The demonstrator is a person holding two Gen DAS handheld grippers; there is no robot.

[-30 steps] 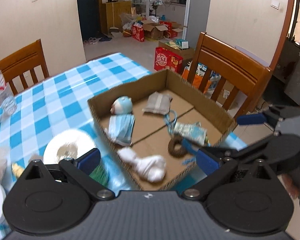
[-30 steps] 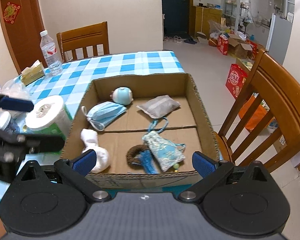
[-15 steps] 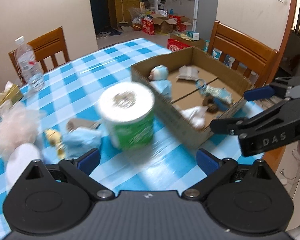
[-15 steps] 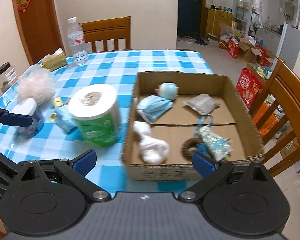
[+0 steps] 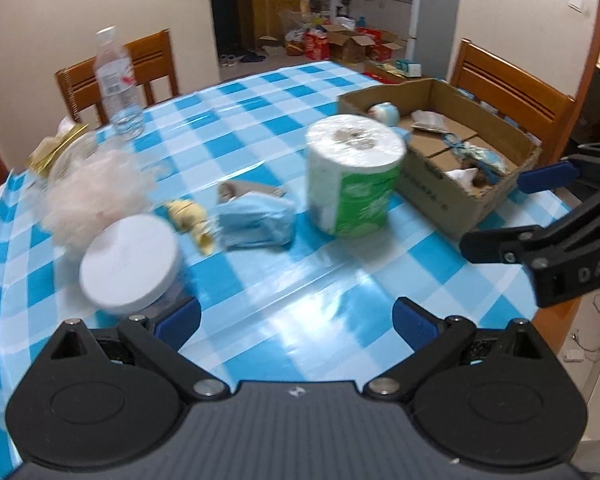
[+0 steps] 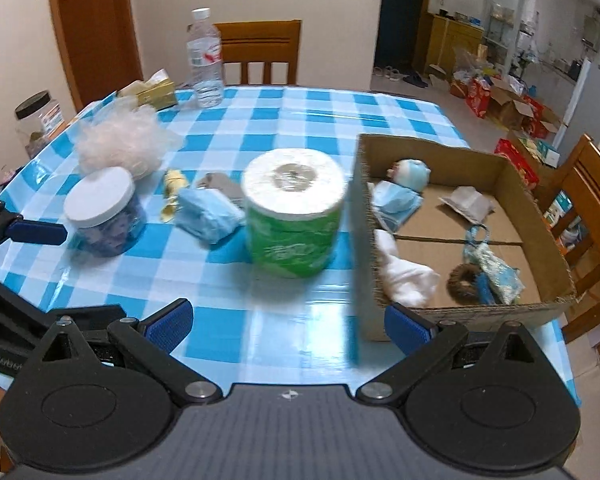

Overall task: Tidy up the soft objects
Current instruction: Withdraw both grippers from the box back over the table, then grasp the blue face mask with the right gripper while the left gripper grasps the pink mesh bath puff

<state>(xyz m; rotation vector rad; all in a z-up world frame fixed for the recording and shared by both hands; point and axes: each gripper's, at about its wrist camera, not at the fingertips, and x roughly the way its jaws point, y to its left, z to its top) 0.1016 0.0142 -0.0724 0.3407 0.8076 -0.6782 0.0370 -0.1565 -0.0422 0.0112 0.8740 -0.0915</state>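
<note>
The cardboard box [image 6: 440,148] at the table's right holds a white sock bundle [image 6: 404,276], a blue mask [image 6: 396,204], a small plush [image 6: 412,170], a grey pouch [image 6: 468,202] and a patterned pouch [image 6: 496,268]. On the tablecloth to its left lie a folded blue mask [image 6: 208,212] [image 5: 256,218], a pink fluffy ball [image 6: 120,144] [image 5: 96,196], a yellow piece [image 6: 172,190] and a grey cloth [image 6: 220,184]. My left gripper [image 5: 296,320] and right gripper [image 6: 288,326] both hang open and empty above the table's near edge.
A green-wrapped toilet roll [image 6: 294,216] stands against the box's left wall. A white-lidded jar [image 6: 102,216] sits near my left fingers. A water bottle [image 6: 205,60] and a tissue pack [image 6: 156,90] stand at the far side. Wooden chairs [image 6: 588,184] flank the table.
Both grippers have drawn back from over the box and swung left, so the loose items on the tablecloth have come into view. Both stayed open and empty.
</note>
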